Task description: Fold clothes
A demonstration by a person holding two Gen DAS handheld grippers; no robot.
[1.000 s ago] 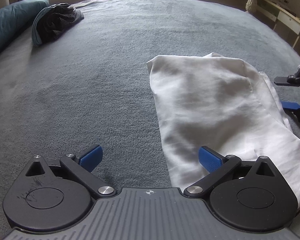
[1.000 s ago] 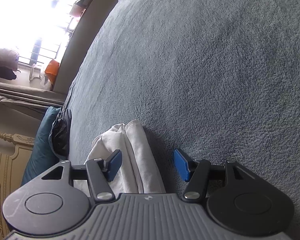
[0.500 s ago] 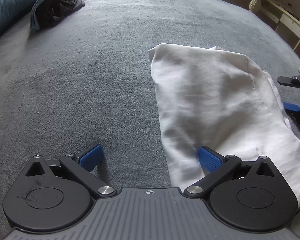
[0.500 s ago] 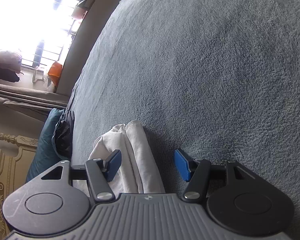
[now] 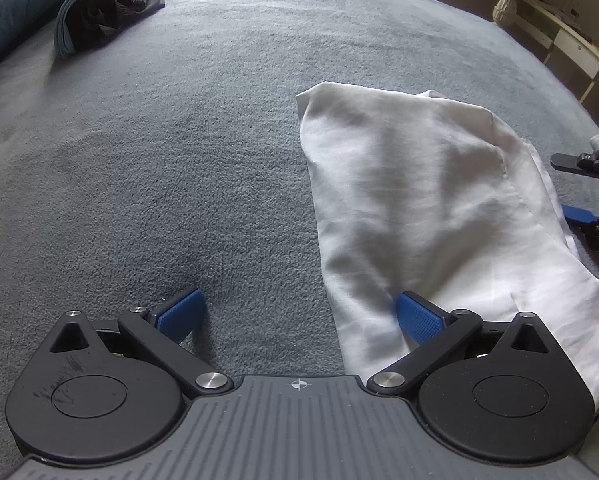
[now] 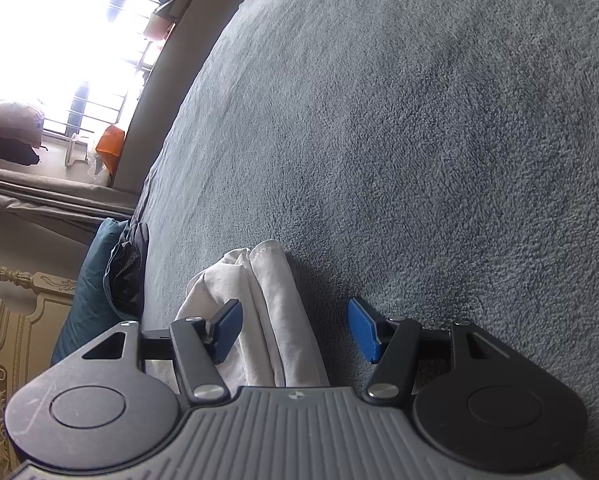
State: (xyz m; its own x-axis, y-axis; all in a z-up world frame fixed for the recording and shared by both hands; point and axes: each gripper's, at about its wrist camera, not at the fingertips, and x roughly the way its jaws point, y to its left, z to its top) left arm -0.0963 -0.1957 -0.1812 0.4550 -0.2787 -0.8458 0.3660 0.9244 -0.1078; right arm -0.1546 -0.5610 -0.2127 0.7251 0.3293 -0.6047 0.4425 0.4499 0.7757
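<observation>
Both grippers tilt down over the grey bed (image 5: pixel 179 152). The left gripper (image 5: pixel 299 316) has its jaws released, straddling the near edge of the white garment (image 5: pixel 419 184). The right gripper (image 6: pixel 295 330) also stands unclenched, the garment's folded edge lying loosely between its jaws.

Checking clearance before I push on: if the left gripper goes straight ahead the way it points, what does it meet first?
Probably the grey blanket: the left gripper angles down at it, jaws open, with the white garment beside its right finger.
</observation>
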